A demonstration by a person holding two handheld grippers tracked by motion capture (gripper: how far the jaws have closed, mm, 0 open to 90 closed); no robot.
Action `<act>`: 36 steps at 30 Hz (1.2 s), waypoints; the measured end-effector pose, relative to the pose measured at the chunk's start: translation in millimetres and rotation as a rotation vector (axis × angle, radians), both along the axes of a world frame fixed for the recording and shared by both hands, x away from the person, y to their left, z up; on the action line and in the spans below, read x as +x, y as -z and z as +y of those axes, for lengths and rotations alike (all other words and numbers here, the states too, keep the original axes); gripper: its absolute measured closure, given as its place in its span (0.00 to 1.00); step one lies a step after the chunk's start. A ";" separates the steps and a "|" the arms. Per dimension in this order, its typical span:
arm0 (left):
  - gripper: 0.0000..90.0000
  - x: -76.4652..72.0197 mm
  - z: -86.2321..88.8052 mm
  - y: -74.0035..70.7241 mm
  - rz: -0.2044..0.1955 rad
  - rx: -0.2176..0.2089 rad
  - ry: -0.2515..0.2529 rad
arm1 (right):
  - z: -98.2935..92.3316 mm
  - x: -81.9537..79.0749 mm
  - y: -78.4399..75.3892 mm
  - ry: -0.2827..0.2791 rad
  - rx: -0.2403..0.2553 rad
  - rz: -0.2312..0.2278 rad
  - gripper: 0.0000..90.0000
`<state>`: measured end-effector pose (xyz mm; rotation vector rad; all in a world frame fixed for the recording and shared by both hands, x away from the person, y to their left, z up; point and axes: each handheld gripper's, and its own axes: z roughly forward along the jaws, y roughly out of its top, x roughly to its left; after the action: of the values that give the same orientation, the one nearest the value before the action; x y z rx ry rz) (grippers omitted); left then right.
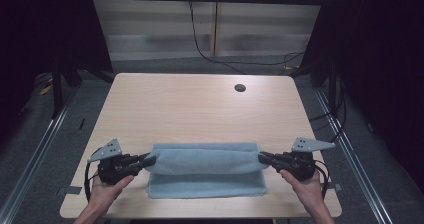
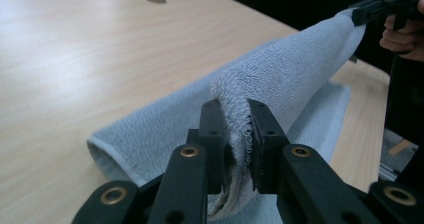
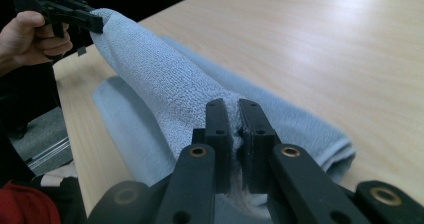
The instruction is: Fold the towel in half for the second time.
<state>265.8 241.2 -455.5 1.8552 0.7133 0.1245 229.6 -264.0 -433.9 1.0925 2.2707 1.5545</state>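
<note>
Nearest the high view's camera, at the near edge of the table (image 1: 200,104), two hands come up from below: the left hand (image 1: 106,189) carries the left gripper (image 1: 150,160) and the right hand (image 1: 306,183) carries the right gripper (image 1: 264,158), each gripper topped with a grey three-cornered plate. Between them lies a light blue terry towel (image 1: 205,166), set along the table's near edge and centred between its near corners. Its lower layer rests flat on the pale wood, while its upper layer is raised at both short ends and stretched between the two grippers, so that it arches over the flat part like a loose fold. In the left gripper view the two black jaws stand close together and clamp a bunched edge of the towel (image 2: 280,74), with loops of cloth squeezed out between the pads. In the right gripper view the jaws likewise pinch the towel (image 3: 165,84) at its other end, nearly meeting over the cloth. Each gripper view also shows the opposite gripper far off, holding the other end of the raised cloth. A round cable hole (image 1: 240,88) sits near the table's far right corner, well apart from the towel.
</note>
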 end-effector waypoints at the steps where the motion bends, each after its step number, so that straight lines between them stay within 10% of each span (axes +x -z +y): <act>1: 0.88 -1.2 -0.7 2.9 0.010 0.009 0.006 | 0.0 -1.4 3.9 0.001 -0.003 0.012 0.94; 13: 0.81 -26.2 -3.0 22.4 0.073 0.066 0.069 | -0.3 -18.9 35.8 -0.020 -0.057 0.111 0.88; 20: 0.59 -37.8 6.9 5.5 0.030 0.003 0.063 | -4.5 -29.5 30.0 -0.012 -0.008 0.100 0.75; 30: 0.38 29.8 32.5 -7.9 0.047 0.043 -0.167 | -10.9 -0.9 10.5 0.125 -0.019 0.015 0.55; 36: 0.33 33.7 58.3 9.9 0.047 0.074 -0.312 | -34.7 13.3 13.4 0.262 0.010 -0.021 0.46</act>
<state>299.4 299.5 -465.4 1.8097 1.0408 0.3130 242.9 -298.7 -447.4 1.3086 2.0118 1.4664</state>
